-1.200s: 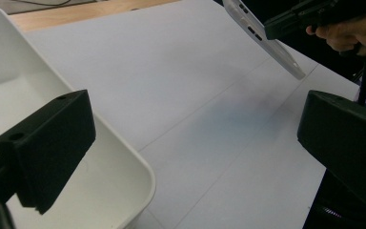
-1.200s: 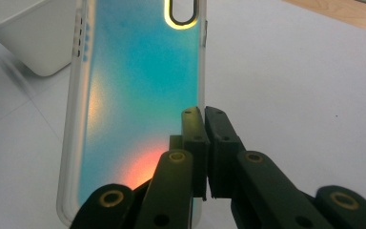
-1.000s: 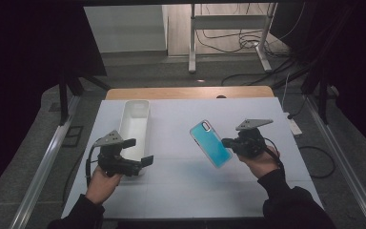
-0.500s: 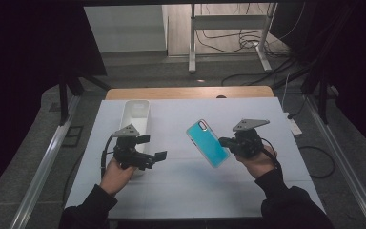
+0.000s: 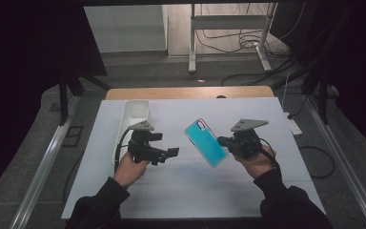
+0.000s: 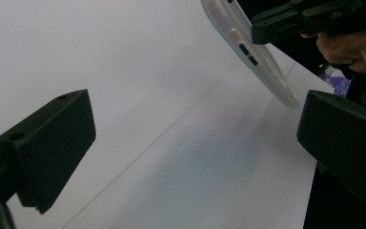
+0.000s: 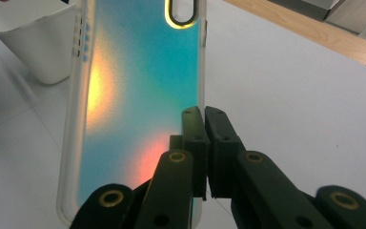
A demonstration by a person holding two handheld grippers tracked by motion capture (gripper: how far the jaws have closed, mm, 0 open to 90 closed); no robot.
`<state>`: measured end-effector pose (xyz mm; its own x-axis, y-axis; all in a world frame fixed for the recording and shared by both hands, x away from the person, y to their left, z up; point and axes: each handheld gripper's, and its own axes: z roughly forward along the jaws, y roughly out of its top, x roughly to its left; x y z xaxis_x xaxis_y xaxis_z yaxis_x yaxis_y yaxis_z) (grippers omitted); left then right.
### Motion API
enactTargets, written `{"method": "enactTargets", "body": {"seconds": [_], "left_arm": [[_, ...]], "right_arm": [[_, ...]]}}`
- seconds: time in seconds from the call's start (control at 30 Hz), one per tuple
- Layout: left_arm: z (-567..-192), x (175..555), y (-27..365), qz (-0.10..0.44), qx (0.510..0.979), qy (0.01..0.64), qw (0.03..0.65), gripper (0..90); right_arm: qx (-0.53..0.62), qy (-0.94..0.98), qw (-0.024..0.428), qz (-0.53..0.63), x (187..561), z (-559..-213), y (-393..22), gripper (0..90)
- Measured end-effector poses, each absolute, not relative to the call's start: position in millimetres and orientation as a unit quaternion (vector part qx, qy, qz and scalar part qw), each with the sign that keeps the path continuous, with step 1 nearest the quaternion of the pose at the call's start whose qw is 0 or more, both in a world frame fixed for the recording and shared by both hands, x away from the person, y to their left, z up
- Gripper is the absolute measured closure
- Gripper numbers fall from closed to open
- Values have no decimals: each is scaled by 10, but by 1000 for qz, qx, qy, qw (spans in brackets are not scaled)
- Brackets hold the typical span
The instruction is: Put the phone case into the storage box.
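A teal phone case point(image 5: 207, 142) with a clear rim hangs tilted above the white table sheet point(image 5: 267, 114), right of centre. My right gripper point(image 5: 221, 141) is shut on its right long edge; in the right gripper view the jaws point(image 7: 204, 119) pinch that rim of the phone case point(image 7: 138, 95), camera cut-out at the top. My left gripper point(image 5: 171, 152) hovers left of centre, pointing at the case, open with nothing between its pads point(image 6: 52, 143). The left gripper view has the phone case point(image 6: 252, 52) edge-on ahead, held by the right gripper point(image 6: 310, 16).
A white rectangular bin point(image 5: 136, 109) stands at the back left of the sheet, just behind my left hand, and is also in the right gripper view as the bin point(image 7: 33, 38). The wooden table edge point(image 5: 190, 92) runs along the far side.
My left gripper has moved right and a little away from me, closer to the phone case, staying open. The right gripper and the case have held still.
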<state>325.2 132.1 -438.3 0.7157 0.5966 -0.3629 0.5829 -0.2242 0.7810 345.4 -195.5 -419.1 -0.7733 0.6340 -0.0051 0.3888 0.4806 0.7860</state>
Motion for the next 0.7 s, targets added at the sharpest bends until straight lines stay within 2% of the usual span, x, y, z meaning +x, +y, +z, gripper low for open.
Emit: {"method": "enactTargets", "body": {"seconds": [0.7], "left_arm": [[-4435, 3375, 1175, -24, 773, 377, 509, 0]], "right_arm": [[285, 852, 156, 412, 3418, -4210, -1818, 877]]}}
